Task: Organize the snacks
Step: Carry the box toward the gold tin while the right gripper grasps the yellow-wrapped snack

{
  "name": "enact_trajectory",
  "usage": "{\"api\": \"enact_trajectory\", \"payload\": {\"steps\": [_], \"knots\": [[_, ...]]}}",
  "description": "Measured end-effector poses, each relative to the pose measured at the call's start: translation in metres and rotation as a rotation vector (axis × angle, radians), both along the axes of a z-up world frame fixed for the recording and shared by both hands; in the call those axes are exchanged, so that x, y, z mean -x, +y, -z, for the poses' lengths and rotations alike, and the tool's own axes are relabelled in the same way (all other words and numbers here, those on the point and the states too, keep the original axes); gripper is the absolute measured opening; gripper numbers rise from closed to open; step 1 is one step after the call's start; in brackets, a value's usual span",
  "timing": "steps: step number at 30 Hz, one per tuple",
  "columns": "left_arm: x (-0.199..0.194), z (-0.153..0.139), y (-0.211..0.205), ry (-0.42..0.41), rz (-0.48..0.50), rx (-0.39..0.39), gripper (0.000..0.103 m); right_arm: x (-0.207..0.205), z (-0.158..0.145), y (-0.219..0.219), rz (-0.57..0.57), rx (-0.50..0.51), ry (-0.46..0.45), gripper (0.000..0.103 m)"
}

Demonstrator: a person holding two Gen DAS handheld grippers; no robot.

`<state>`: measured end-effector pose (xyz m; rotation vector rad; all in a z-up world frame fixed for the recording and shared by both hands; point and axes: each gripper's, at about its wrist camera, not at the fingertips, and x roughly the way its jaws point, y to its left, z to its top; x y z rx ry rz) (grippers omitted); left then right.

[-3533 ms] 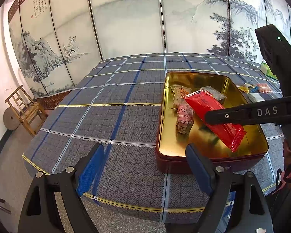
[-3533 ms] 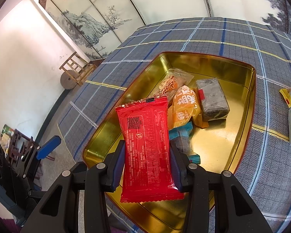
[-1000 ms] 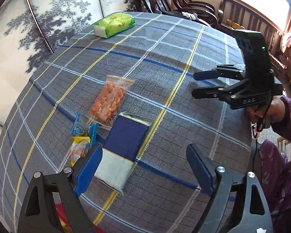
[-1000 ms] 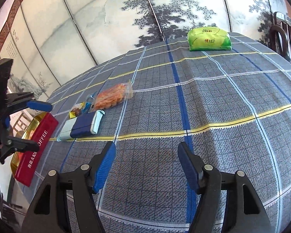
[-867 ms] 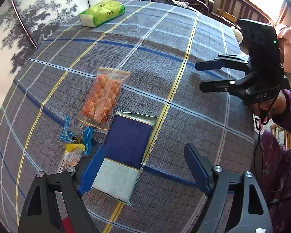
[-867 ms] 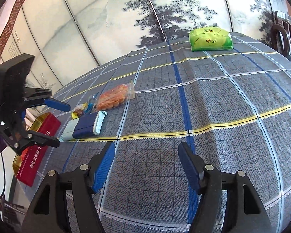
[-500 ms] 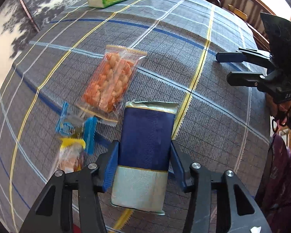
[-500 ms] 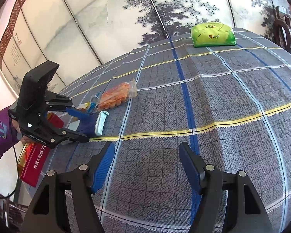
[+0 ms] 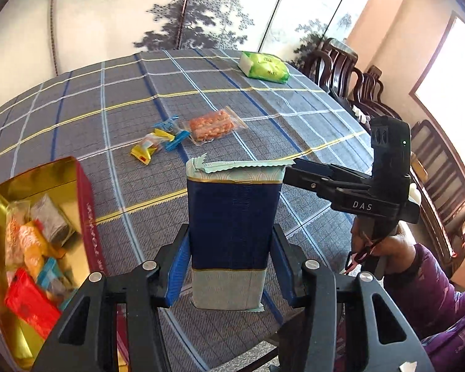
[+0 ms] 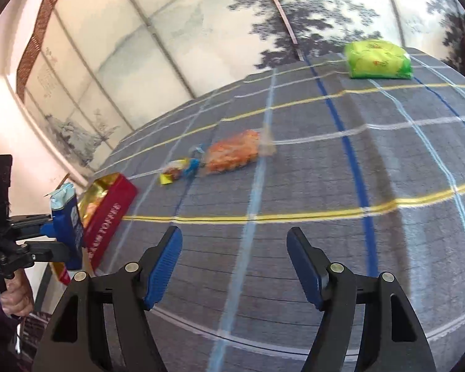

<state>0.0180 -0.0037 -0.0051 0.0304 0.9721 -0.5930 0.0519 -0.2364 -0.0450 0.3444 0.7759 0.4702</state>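
Showing tin (image 9: 83, 192) contents: left view only | right: side lettering

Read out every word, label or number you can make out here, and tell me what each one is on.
"DAS": on the right gripper, white letters on its black body.
"TOFFEE", partly blurred: on the red side of the tin.
Print on the green pack: too small to read.
Calligraphy on the screen: too blurred to read.
Navy pack in the left gripper: no readable text.
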Motion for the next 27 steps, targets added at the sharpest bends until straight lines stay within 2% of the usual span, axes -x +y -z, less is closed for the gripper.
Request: {"api": "enact_trajectory", "payload": {"steps": [4,7,10,15,21,24,26,27], "knots": [[0.014,-0.012,0.020,-0.045,-0.030,-0.007,0.045,-0.014,-0.023,0.055,-0.180,0.041,-0.111,0.069],[0.022,-0.019,0.034,-0.075,-0.049,-0.010,0.045,-0.038,-0.028,0.090,-0.291,0.061,-0.141,0.069],[0.023,-0.021,0.047,-0.093,-0.071,0.001,0.045,-0.061,-0.029,0.122,-0.352,0.127,-0.168,0.069],[0.019,-0.019,0.067,-0.089,-0.100,0.024,0.045,-0.090,-0.019,0.162,-0.400,0.266,-0.186,0.069],[0.010,-0.018,0.080,-0.086,-0.120,0.035,0.045,-0.120,0.002,0.185,-0.413,0.413,-0.156,0.065],[0.009,-0.018,0.084,-0.085,-0.130,0.040,0.045,-0.136,0.011,0.188,-0.423,0.420,-0.111,0.060],[0.009,-0.018,0.086,-0.082,-0.137,0.049,0.045,-0.143,0.017,0.189,-0.420,0.432,-0.083,0.042],[0.009,-0.018,0.087,-0.083,-0.141,0.051,0.045,-0.144,0.017,0.188,-0.427,0.418,-0.067,0.037]]}}
